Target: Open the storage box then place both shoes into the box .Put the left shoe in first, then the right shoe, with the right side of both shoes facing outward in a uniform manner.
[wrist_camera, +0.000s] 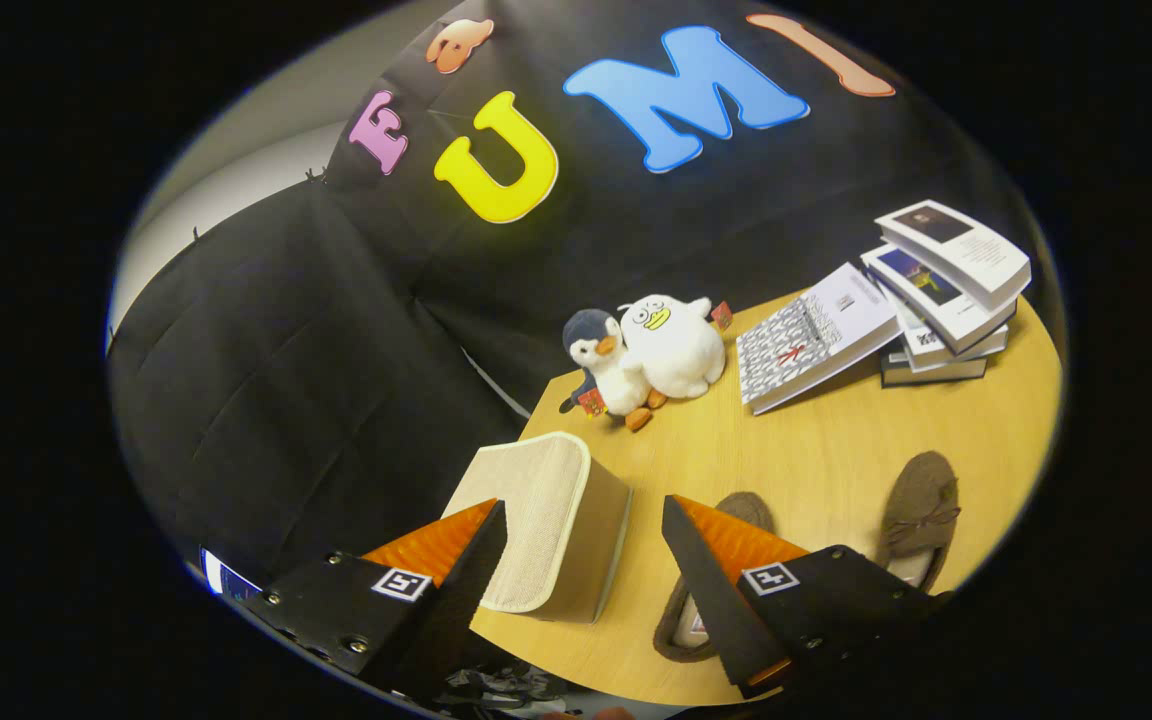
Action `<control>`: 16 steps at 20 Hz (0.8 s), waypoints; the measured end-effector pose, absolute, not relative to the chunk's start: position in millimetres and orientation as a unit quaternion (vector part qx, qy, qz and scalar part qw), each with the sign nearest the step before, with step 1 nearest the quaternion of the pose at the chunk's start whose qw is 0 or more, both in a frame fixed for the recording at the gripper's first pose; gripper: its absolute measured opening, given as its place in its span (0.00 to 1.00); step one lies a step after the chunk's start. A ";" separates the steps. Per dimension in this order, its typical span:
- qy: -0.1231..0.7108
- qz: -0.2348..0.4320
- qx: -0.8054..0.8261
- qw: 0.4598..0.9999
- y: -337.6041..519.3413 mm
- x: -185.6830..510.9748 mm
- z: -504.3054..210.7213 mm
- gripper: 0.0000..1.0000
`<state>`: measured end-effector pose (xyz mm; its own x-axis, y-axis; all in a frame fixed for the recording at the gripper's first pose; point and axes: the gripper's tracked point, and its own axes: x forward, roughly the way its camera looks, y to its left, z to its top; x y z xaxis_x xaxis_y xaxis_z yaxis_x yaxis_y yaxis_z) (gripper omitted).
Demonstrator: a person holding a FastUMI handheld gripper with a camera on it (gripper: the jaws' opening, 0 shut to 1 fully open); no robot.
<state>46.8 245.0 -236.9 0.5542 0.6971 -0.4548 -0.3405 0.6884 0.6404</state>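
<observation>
The gripper (pixel 584 540) hangs over the near end of the counter (pixel 836 440) with its two fingers spread wide apart, holding nothing.

The box (pixel 546 520) sits in the lower middle of the picture, partly between the fingers and just past them. It is cream, with a cloth-like lid, and the lid is down. It looks light and a bit soft, so a hard push could slide it along the smooth wood. The best spot to take hold looks like the lid's front edge, where the rim sticks out a little. Pinch there and lift gently. I think the lid will flop up easily, but I cannot see a hinge or a handle from here.

Two brown slippers lie to the lower right. One shoe (pixel 706 590) is partly behind the right finger, with its open part facing us. The other shoe (pixel 921 515) lies further right, near the counter's edge, and has a small bow on top. Both look fuzzy, soft and light. They will squash when pinched and will not break. The heel rim or the side wall is a good place to grab, since it is thin enough for the fingers. I cannot tell which shoe is the left one.

In the upper middle sit a toy penguin (pixel 604 375) and a white toy duck (pixel 674 345), touching. Books (pixel 926 300) are stacked at the upper right.
</observation>
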 end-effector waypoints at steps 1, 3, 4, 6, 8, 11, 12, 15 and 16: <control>0.366 0.310 0.254 0.840 251.4 48.2 -242.9 0.97; 0.378 0.318 0.262 0.829 265.2 49.0 -256.3 0.97; 0.384 0.324 0.265 0.823 272.3 49.3 -261.9 0.97; 0.397 0.336 0.273 0.809 287.0 48.4 -275.7 0.97; 0.422 0.355 0.298 0.779 306.7 44.0 -289.2 0.97; 0.463 0.363 0.351 0.728 325.8 45.0 -305.4 0.97; 0.471 0.366 0.366 0.715 332.8 45.5 -309.9 0.97; 0.494 0.363 0.387 0.689 349.2 50.7 -330.8 0.97; 0.496 0.364 0.397 0.681 353.9 52.4 -332.9 0.97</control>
